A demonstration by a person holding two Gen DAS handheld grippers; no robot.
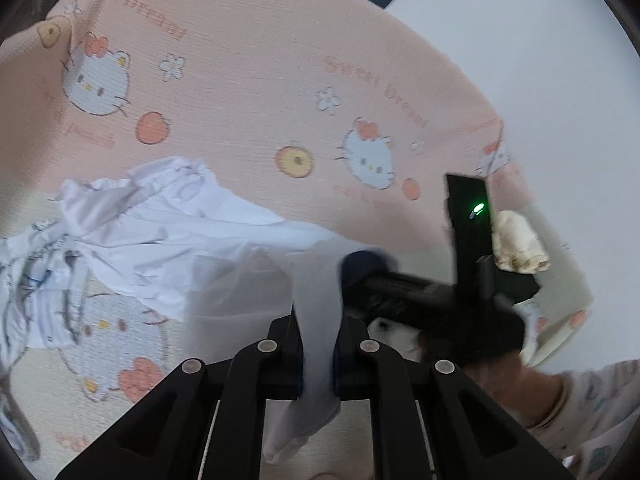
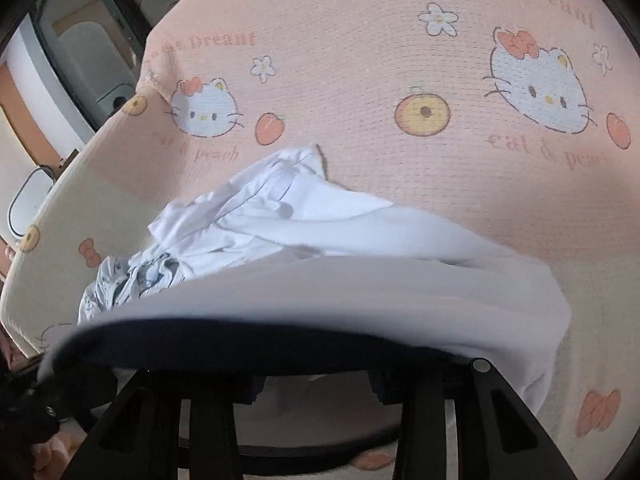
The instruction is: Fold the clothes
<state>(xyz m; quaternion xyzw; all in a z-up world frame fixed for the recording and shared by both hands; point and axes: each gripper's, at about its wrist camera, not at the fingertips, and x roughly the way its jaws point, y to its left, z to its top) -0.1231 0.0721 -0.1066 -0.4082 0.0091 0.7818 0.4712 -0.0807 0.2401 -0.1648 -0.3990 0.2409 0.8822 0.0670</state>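
Note:
A white garment [image 1: 180, 240] lies rumpled on the bed, its printed part bunched at the left [image 1: 40, 280]. My left gripper [image 1: 318, 328] is shut on a strip of this white cloth, which runs up between its fingers. My right gripper [image 1: 362, 272] sits just to the right, held by a hand in a patterned sleeve [image 1: 592, 400]. In the right wrist view the white garment [image 2: 360, 260] drapes over the right gripper [image 2: 316, 376] and hides its fingertips. Its jaws stand apart, with the bedsheet showing in the gap.
A pink bedsheet [image 1: 240, 92] with cartoon cats covers the bed [image 2: 400, 60]. Its edge drops off at the right [image 1: 520, 184]. A cream crumpled cloth [image 1: 516, 244] lies past that edge. A glass door [image 2: 80, 40] stands beyond the bed's left side.

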